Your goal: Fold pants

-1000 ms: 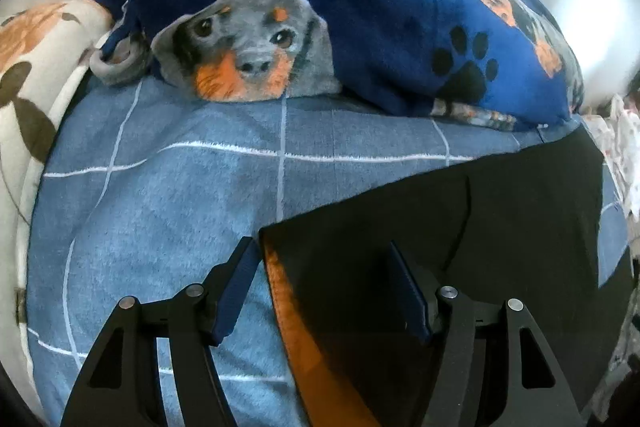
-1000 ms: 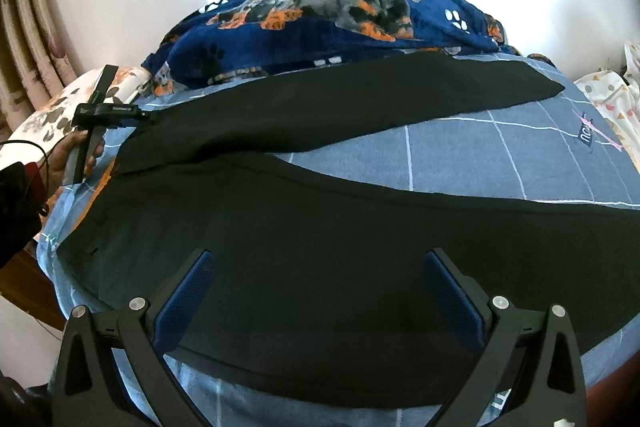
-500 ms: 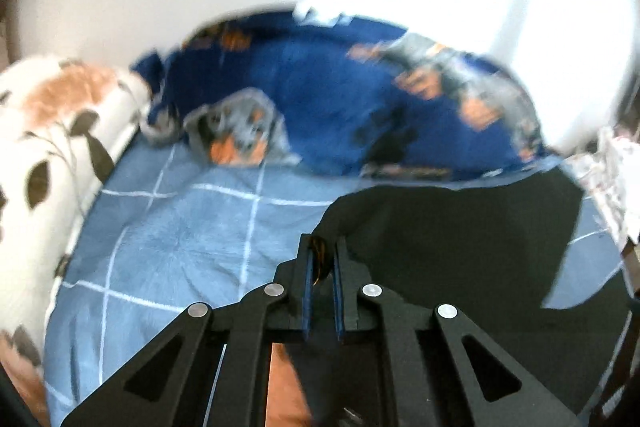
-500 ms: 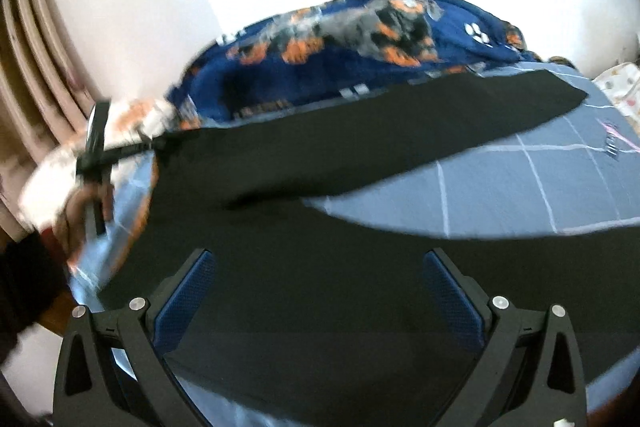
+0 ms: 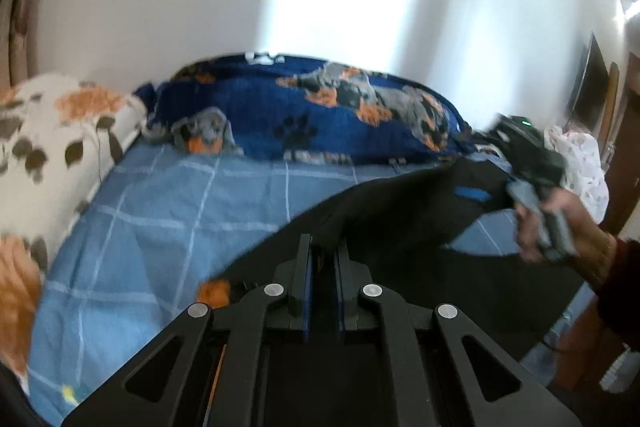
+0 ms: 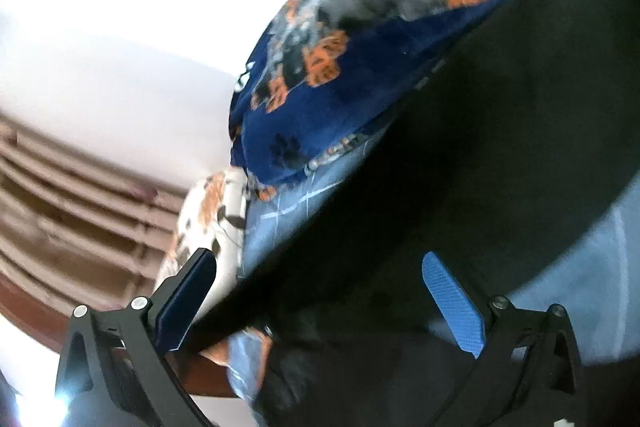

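The black pants (image 5: 400, 211) lie across the blue checked bedsheet (image 5: 180, 211). My left gripper (image 5: 322, 259) is shut on the pants' edge and holds it lifted off the bed. The right gripper also shows in the left wrist view (image 5: 496, 183), held in a hand at the right, over the far part of the pants. In the right wrist view my right gripper (image 6: 320, 295) is open and tilted, with the black pants (image 6: 480, 167) between and beyond its blue pads (image 6: 452, 303); nothing is pinched.
A dark blue dog-print blanket (image 5: 320, 115) is bunched along the wall at the back of the bed. A white floral pillow (image 5: 48, 155) lies at the left. Curtains (image 6: 60, 211) hang at the left in the right wrist view. White patterned cloth (image 5: 584, 163) sits at the right.
My left gripper closed on the pants' edge and lifted it up and back. My right gripper swung and tilted sharply toward the far part of the pants, staying open.
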Demonstrator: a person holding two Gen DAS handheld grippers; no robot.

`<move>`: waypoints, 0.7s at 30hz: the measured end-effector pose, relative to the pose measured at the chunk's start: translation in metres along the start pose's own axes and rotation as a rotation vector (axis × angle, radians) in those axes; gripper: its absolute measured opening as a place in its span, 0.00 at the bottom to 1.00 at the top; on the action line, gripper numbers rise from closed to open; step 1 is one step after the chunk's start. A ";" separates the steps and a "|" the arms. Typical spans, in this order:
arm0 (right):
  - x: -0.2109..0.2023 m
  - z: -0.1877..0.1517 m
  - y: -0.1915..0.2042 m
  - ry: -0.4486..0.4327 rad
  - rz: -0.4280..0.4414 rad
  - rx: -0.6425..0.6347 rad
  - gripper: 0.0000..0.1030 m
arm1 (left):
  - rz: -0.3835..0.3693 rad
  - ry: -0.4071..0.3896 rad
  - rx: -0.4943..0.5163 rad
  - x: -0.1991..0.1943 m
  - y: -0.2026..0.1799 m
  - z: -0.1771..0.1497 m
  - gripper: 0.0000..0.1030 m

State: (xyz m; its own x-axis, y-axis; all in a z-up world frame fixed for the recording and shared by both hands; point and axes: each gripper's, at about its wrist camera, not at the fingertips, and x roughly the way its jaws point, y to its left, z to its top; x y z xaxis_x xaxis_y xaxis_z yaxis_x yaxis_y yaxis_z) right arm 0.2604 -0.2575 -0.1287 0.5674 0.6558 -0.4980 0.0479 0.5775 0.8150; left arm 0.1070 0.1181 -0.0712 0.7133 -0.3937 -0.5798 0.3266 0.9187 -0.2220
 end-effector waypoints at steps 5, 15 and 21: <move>0.019 0.026 -0.025 -0.001 -0.058 0.097 0.13 | -0.005 0.054 -0.039 0.001 -0.002 -0.015 0.10; -0.062 -0.092 -0.001 -0.013 -0.148 -0.093 0.07 | 0.024 0.167 -0.155 -0.008 0.039 -0.036 0.10; -0.087 -0.166 -0.012 0.021 -0.187 -0.116 0.06 | 0.056 0.240 -0.147 -0.014 0.042 -0.069 0.10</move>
State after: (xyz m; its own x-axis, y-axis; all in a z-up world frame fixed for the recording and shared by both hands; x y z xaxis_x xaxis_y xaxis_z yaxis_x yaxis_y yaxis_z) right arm 0.0741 -0.2415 -0.1443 0.5405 0.5412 -0.6442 0.0550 0.7413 0.6689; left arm 0.0674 0.1641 -0.1265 0.5551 -0.3393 -0.7594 0.1844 0.9405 -0.2854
